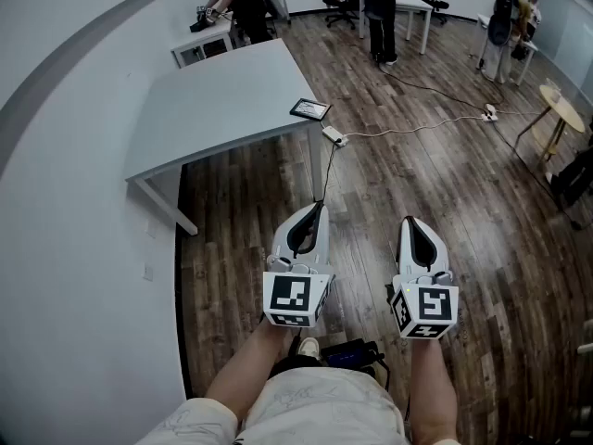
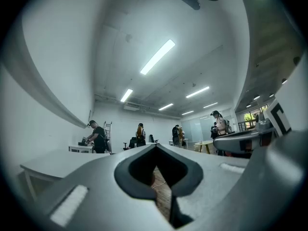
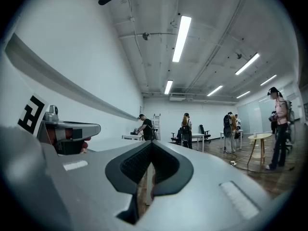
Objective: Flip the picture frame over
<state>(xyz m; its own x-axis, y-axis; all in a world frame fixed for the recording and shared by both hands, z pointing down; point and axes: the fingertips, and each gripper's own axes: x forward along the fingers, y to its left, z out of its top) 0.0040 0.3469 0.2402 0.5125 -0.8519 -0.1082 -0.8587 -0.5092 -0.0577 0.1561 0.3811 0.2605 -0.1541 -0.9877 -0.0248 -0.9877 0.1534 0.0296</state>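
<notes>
A small dark picture frame (image 1: pixel 309 109) lies flat near the right corner of the grey table (image 1: pixel 222 105), far ahead of both grippers. My left gripper (image 1: pixel 318 209) is held over the wooden floor short of the table, jaws shut with nothing between them. My right gripper (image 1: pixel 409 221) hangs beside it, also shut and holding nothing. In the left gripper view the closed left gripper (image 2: pixel 156 147) points toward the room and the table edge (image 2: pixel 53 162). In the right gripper view, the right gripper (image 3: pixel 151 143) is closed too. Neither gripper view shows the frame.
A white power strip (image 1: pixel 334 136) with a cable hangs off the table corner and runs across the floor. Several people (image 1: pixel 380 7) stand at the back by white desks and office chairs. A round wooden table (image 1: pixel 562 109) is at the right. A dark bag (image 1: pixel 350 352) sits by my feet.
</notes>
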